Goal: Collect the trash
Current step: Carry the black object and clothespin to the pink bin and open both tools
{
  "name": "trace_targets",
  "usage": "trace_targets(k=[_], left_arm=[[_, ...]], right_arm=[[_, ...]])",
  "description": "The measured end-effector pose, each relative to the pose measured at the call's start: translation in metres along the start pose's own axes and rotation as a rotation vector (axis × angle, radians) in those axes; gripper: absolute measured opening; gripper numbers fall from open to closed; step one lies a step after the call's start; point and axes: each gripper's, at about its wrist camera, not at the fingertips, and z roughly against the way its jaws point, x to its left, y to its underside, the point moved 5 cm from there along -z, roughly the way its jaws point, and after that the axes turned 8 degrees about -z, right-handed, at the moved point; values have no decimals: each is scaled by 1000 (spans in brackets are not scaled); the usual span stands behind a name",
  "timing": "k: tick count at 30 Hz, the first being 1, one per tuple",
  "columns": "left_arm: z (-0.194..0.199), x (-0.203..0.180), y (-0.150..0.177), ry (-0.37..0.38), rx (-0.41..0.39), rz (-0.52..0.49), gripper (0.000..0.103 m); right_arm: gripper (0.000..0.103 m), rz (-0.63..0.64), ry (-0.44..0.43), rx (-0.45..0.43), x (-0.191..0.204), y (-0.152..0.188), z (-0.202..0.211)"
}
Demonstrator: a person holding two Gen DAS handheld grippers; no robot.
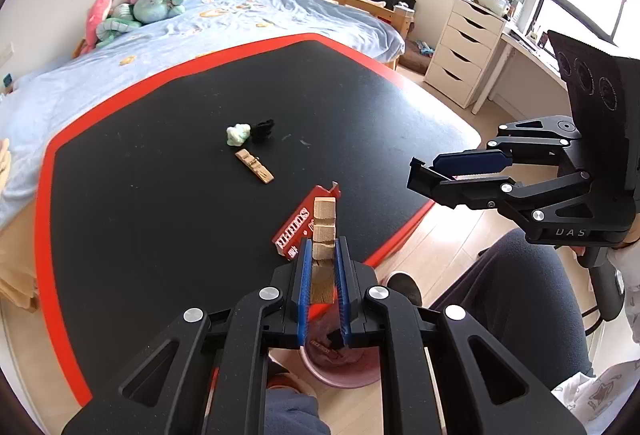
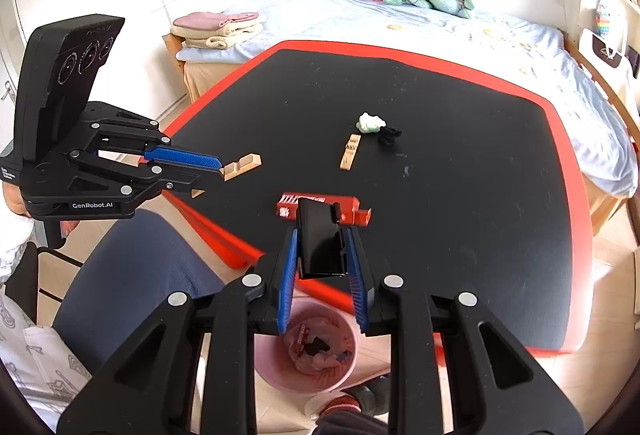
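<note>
My left gripper point(image 1: 323, 263) is shut on a notched wooden block point(image 1: 323, 231), held above the table's near edge; the block also shows in the right wrist view point(image 2: 242, 165). My right gripper point(image 2: 322, 259) is shut on a black plastic piece point(image 2: 320, 243); it also shows in the left wrist view point(image 1: 424, 175). A red carton point(image 1: 306, 223) lies on the black table point(image 1: 160, 195) near the edge. Farther in lie a second wooden piece point(image 1: 254, 165), a pale green wad point(image 1: 238, 135) and a small black scrap point(image 1: 262, 129). A pink bin point(image 2: 308, 347) with trash stands on the floor below both grippers.
The table has a red border point(image 1: 42, 235). A bed point(image 1: 200, 19) with plush toys runs behind it. White drawers point(image 1: 464, 51) stand at the right. The person's legs point(image 1: 520, 295) and feet are beside the bin.
</note>
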Motion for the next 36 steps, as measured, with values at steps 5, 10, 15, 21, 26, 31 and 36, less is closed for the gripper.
trace_targets(k=[5,10,15,21,26,31,36], left_arm=[[9,-19,15,12,-1,3,12],[11,-35,31,30,6,8,12],[13,-48,42,44,13,6,12],[14,-54,47,53,18,3,12],[16,-58,51,56,19,0,12],[15,-60,48,72,24,-2,12],[10,-60,49,73,32,-7,29]], right_arm=[[24,-33,10,-4,9,28,18],[24,-56,19,3,13,51,29],[24,-74,20,13,16,66,34],[24,-71,16,21,22,75,36],[24,-71,11,28,23,76,36],[24,-76,-10,36,24,78,35],[36,-81,-24,48,24,79,34]])
